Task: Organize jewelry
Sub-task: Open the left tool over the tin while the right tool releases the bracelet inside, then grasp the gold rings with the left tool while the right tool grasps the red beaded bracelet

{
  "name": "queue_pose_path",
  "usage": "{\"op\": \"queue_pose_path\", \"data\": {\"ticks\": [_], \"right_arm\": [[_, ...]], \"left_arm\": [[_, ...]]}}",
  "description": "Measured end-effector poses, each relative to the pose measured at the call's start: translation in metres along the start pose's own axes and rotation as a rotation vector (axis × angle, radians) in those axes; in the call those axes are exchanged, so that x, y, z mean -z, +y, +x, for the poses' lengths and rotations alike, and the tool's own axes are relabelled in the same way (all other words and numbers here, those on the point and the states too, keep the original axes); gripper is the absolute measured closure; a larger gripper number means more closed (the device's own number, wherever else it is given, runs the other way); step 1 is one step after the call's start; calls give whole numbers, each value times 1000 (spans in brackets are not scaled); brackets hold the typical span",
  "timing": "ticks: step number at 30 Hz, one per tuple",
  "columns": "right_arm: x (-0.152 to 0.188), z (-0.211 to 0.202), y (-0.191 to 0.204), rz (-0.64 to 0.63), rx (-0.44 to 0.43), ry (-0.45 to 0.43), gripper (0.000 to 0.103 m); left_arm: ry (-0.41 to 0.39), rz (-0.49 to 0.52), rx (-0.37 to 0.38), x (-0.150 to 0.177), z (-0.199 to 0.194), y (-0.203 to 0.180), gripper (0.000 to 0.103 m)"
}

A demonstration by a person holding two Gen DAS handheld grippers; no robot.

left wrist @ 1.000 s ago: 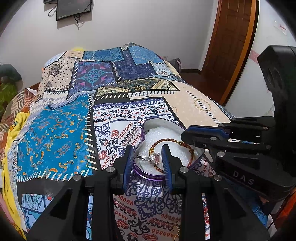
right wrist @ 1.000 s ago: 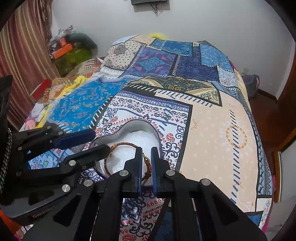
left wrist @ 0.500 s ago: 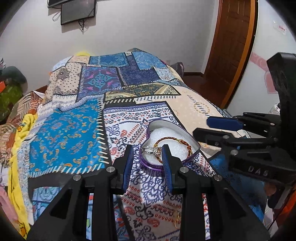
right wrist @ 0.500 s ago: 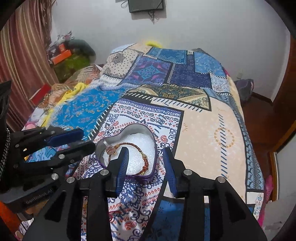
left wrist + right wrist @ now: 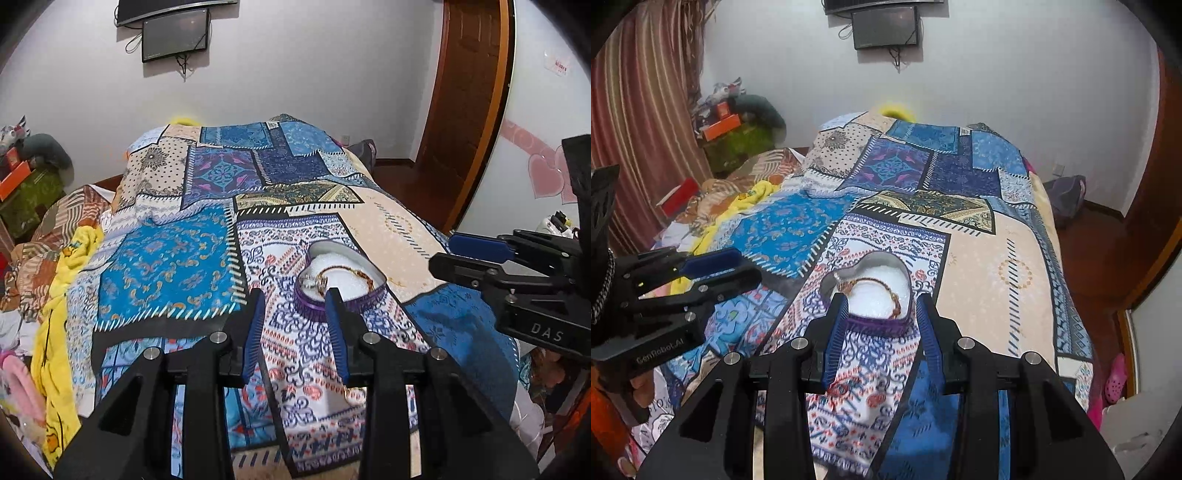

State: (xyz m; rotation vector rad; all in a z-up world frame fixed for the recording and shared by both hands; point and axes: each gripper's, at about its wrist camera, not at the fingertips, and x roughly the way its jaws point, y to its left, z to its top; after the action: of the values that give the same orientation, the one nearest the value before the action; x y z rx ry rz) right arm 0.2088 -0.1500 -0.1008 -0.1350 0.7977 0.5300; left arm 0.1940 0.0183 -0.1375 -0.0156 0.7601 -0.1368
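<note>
A purple heart-shaped jewelry box (image 5: 354, 301) with a white foam lining sits on the patchwork bedspread; it also shows in the right wrist view (image 5: 882, 325). A gold and red bracelet (image 5: 364, 275) and a small silver ring piece (image 5: 314, 282) lie inside it; the bracelet shows in the right wrist view too (image 5: 886, 291). My left gripper (image 5: 295, 306) is open and empty, held back from the box. My right gripper (image 5: 881, 308) is open and empty, just short of the box. Each gripper shows from the side in the other's view.
The patchwork bedspread (image 5: 166, 266) covers the bed. A yellow cloth (image 5: 62, 295) and piled clothes lie along the left side. A wooden door (image 5: 469, 92) stands at the right. A dark screen (image 5: 886, 27) hangs on the far wall. Pink slippers (image 5: 1115, 376) lie on the floor.
My right gripper opened, letting the bracelet go into the box. Both grippers pulled back and up from the box. The left gripper stayed open.
</note>
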Motion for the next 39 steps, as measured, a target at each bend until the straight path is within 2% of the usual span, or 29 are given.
{"op": "queue_pose_path", "data": {"ticks": [10,25,33,36,39], "right_arm": [[33,1,10,5,-17,70,68],[72,8,-8,84,-31,170,68],[76,17,-14,123,-61,196,68],[75,21,-11,123,-77,202,68],[73,27,-5,111,-98,212,68]], "left_arm": [[83,-19,29,32,-1,-3,68],[266,-20,155,75,46,-32,68],[245,-25,168,76,55,-33,69],[225,5,138,77,54,-35,83],[220,-11,156,77,53,-30,84]]}}
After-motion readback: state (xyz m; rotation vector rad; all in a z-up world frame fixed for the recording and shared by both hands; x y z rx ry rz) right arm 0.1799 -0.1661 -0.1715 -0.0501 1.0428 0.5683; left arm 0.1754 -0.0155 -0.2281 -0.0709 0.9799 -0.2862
